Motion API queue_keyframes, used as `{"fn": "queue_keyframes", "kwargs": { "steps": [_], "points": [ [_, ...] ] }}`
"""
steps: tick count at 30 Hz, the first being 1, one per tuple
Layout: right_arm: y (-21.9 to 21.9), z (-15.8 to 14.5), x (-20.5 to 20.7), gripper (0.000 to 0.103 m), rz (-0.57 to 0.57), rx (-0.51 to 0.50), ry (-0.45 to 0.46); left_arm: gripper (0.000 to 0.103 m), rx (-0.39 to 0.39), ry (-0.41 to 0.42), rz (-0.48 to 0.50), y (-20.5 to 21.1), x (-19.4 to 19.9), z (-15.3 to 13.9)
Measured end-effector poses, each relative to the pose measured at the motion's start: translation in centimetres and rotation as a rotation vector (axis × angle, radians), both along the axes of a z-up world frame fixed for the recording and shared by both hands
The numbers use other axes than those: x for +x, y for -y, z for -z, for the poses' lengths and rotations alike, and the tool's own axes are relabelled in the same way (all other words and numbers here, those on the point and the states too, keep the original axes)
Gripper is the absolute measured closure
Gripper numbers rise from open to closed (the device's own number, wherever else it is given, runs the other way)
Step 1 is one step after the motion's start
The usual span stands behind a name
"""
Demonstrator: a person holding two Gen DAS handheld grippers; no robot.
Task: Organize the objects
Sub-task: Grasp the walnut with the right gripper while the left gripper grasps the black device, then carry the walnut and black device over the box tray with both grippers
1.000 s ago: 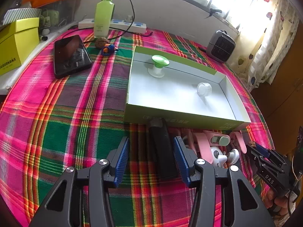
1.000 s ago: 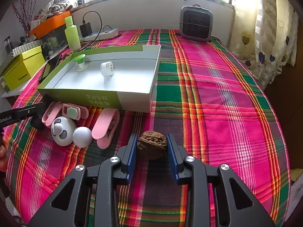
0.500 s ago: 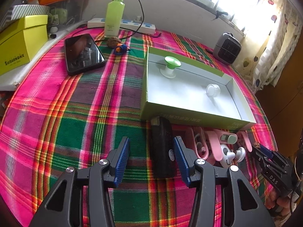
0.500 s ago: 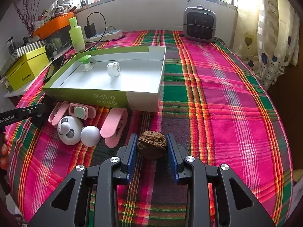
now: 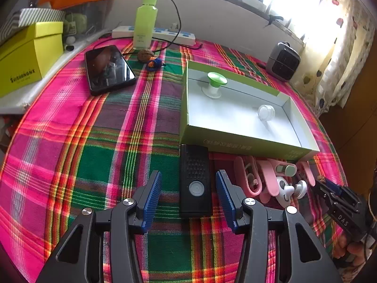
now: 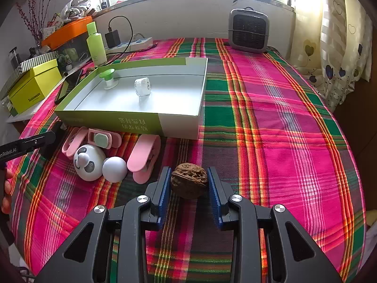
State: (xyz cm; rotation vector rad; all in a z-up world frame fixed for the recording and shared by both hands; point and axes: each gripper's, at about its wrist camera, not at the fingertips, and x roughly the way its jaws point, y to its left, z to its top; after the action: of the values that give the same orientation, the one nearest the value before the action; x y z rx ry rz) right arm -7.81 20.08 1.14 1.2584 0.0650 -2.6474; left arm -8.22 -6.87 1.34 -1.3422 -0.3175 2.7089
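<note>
My right gripper (image 6: 189, 185) is shut on a brown walnut (image 6: 189, 179), held just above the plaid cloth. My left gripper (image 5: 188, 197) is open, its fingers on either side of a black remote-like device (image 5: 195, 180) lying on the cloth, not touching it. A green and white box tray (image 6: 132, 118) holds a green-topped suction knob (image 6: 108, 77) and a small clear jar (image 6: 142, 86). In the left wrist view the tray (image 5: 235, 139) lies just beyond the black device. Pink clips (image 6: 143, 155), a panda toy (image 6: 88, 161) and a white ball (image 6: 114, 168) lie before the tray.
A phone (image 5: 108, 69), a second walnut (image 5: 145, 55) and a small blue-orange toy (image 5: 154, 63) lie at the far left. A green bottle (image 5: 145, 20), power strip (image 5: 153, 34), yellow box (image 5: 26, 59) and small heater (image 6: 248, 31) stand along the back.
My left gripper has pulled back from the black device, which now shows its full length between the open fingers. My right gripper still holds the walnut, barely moved.
</note>
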Motion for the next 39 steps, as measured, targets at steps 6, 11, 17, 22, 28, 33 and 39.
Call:
{"fn": "queue_keyframes", "kwargs": {
  "steps": [6,11,17,22,28,33,39],
  "points": [
    [0.3,0.0,0.0,0.071,-0.005,-0.002,0.003,0.056,-0.031,0.014,0.002,-0.5,-0.3,0.5],
    [0.3,0.0,0.0,0.071,-0.006,-0.003,0.003,0.056,-0.062,0.014,0.001,-0.6,-0.6,0.4],
    [0.5,0.1,0.1,0.071,-0.010,-0.005,0.003,0.057,-0.117,0.001,0.004,-1.2,-0.7,0.5],
    [0.5,0.1,0.1,0.071,-0.011,-0.005,0.003,0.068,-0.130,0.000,-0.002,-1.2,-0.8,0.5],
    [0.5,0.1,0.1,0.071,-0.011,-0.006,0.002,0.078,-0.129,-0.001,0.005,-1.3,-0.8,0.5],
    [0.7,-0.1,0.2,0.071,-0.011,-0.009,0.000,0.078,-0.130,-0.002,0.004,-1.3,-0.8,0.4],
    [0.9,-0.2,0.3,0.071,-0.014,-0.017,-0.004,0.078,-0.117,-0.011,0.020,-1.4,-0.5,0.3]
  ]
}}
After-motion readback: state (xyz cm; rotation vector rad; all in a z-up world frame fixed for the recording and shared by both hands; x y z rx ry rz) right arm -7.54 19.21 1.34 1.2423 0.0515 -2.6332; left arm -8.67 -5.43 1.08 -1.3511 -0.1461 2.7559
